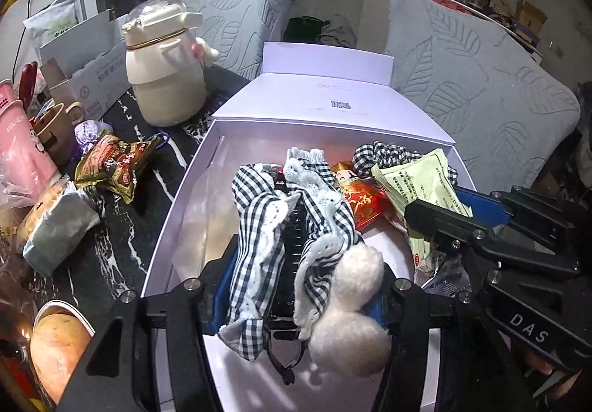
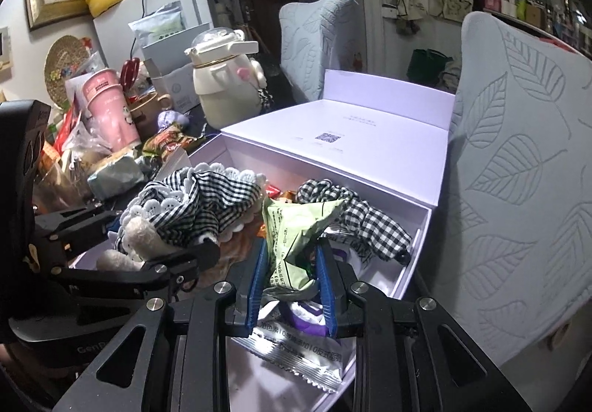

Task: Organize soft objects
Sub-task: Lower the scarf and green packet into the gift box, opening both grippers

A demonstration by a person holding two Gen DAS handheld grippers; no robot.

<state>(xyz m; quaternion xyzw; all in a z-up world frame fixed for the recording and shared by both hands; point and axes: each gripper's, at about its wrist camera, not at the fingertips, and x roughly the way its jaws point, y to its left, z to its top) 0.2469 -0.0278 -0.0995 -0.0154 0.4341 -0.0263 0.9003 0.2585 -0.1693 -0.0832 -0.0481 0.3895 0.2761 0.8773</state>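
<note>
Pinched between the blue pads of the right gripper [image 2: 292, 286], a pale green sachet [image 2: 296, 238] is hanging over the open white box [image 1: 177, 212], its jaws nearly closed on the crumpled packet, seemingly so it can be dropped inside. Beside it, the left gripper [image 1: 296, 286] is clasping a black-and-white gingham hair clip [image 1: 292, 227] with lace trim and two fluffy pompoms [image 1: 351, 308], its jaws partly open around the bulky fabric, also above the box. Under them a silver sachet [image 2: 296, 352] is lying on the floor of the box; farther in, a red packet [image 1: 362, 201] and another gingham scrunchie [image 2: 355, 212] are crowding the far right corner, leaving the left half free. Beyond, the raised lid [image 1: 325, 60] is leaning against leaf-patterned cushions [image 1: 481, 79].
</note>
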